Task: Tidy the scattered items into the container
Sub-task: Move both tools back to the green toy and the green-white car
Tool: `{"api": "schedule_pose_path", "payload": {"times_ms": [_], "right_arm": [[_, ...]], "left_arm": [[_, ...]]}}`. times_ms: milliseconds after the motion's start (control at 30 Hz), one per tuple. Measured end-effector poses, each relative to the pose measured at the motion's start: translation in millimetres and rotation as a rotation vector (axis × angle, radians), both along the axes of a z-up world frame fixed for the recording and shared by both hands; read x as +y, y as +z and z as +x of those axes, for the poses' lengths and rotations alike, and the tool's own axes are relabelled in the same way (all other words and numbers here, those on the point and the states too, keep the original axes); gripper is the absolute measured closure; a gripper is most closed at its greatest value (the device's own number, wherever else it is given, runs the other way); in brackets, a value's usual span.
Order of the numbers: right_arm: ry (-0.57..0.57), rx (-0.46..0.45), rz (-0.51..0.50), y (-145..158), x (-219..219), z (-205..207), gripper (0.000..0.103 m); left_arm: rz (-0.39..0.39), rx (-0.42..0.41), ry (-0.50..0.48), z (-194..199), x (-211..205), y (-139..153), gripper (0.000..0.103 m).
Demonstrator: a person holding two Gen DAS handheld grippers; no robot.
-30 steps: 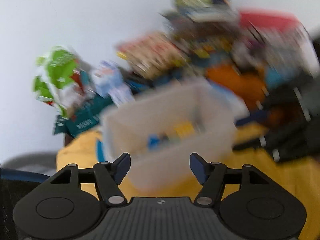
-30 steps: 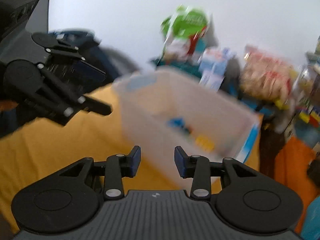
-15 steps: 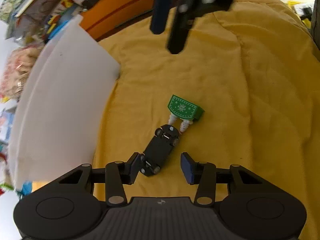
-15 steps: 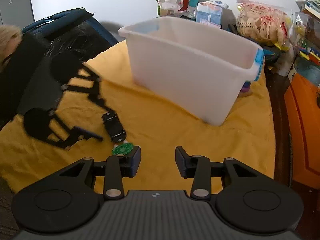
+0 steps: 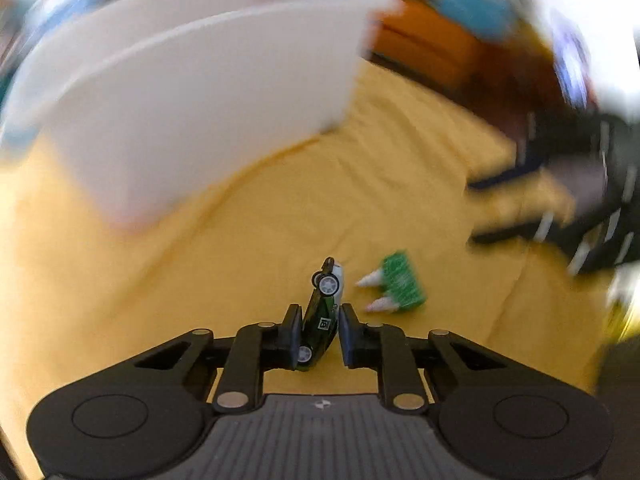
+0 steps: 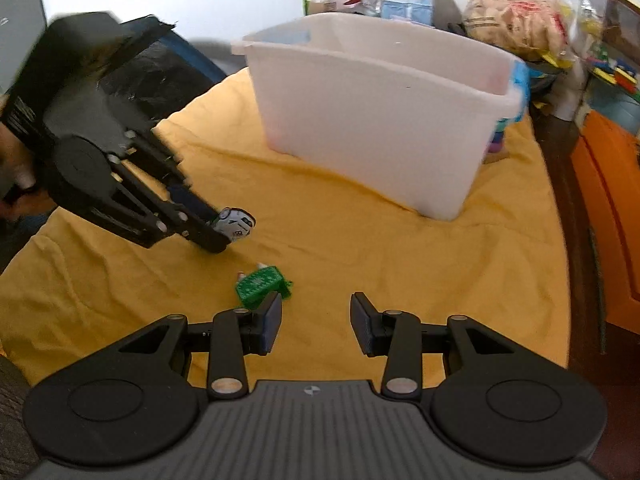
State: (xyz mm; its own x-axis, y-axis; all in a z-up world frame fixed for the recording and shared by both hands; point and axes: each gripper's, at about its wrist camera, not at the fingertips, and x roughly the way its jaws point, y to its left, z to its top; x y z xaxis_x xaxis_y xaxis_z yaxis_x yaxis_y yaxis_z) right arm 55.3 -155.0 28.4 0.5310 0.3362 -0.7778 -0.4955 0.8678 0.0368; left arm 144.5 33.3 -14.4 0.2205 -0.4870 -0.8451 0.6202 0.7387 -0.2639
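Left wrist view: the left gripper (image 5: 319,334) is seen clamped on a small dark green and white toy car (image 5: 321,312), which is held on edge between the two pads, its wheels turned to one side and its nose projecting past the fingertips. The car is raised just above the yellow cloth (image 5: 248,248) covering the surface. Just beside it, a small green toy piece with white pointed legs (image 5: 396,286) is seen lying on the cloth. A large white plastic tub (image 5: 192,92) is shown beyond, blurred by motion.

Right wrist view: the right gripper (image 6: 316,322) is shown with its blue-padded jaws apart and nothing between them, poised low over the yellow cloth (image 6: 360,248). The green toy piece (image 6: 262,285) lies just ahead of its left finger (image 6: 269,322). The left gripper (image 6: 210,226) is seen at left, the toy car (image 6: 235,224) gripped at its tips. The white tub (image 6: 380,120) stands well apart, behind; snack packets (image 6: 516,16) are stacked against the wall.
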Motion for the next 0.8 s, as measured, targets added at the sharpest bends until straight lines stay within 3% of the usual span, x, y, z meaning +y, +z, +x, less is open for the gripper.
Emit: {"api": "schedule_pose_path", "payload": {"times_ms": [67, 133, 267, 400, 467, 600, 800], "right_arm": [[0.022, 0.008, 0.008, -3.4, 4.3, 2.3, 0.061], [0.051, 0.014, 0.019, -6.5, 9.8, 4.5, 0.061], [0.118, 0.015, 0.03, -12.3, 24.2, 7.0, 0.061], [0.19, -0.028, 0.01, -14.1, 40.7, 5.4, 0.061], [0.234, -0.062, -0.024, -13.6, 51.0, 4.4, 0.062], [0.293, -0.052, -0.095, -27.6, 64.7, 5.7, 0.076], [0.237, -0.035, -0.132, -30.5, 40.1, -2.5, 0.075]], "left_arm": [[-0.106, 0.097, 0.152, -7.9, 13.6, -5.7, 0.081], [-0.172, 0.143, 0.276, -18.1, 23.7, -14.3, 0.081], [-0.113, 0.106, 0.441, -31.7, 36.3, -25.6, 0.07], [-0.026, 0.024, 0.431, -50.2, 38.7, -16.2, 0.057], [0.021, -0.04, 0.413, -59.1, 36.0, -9.2, 0.057], [0.024, -0.068, 0.407, -74.9, 31.4, -4.0, 0.057], [0.043, -0.074, 0.413, -77.5, 21.4, -8.2, 0.057]]}}
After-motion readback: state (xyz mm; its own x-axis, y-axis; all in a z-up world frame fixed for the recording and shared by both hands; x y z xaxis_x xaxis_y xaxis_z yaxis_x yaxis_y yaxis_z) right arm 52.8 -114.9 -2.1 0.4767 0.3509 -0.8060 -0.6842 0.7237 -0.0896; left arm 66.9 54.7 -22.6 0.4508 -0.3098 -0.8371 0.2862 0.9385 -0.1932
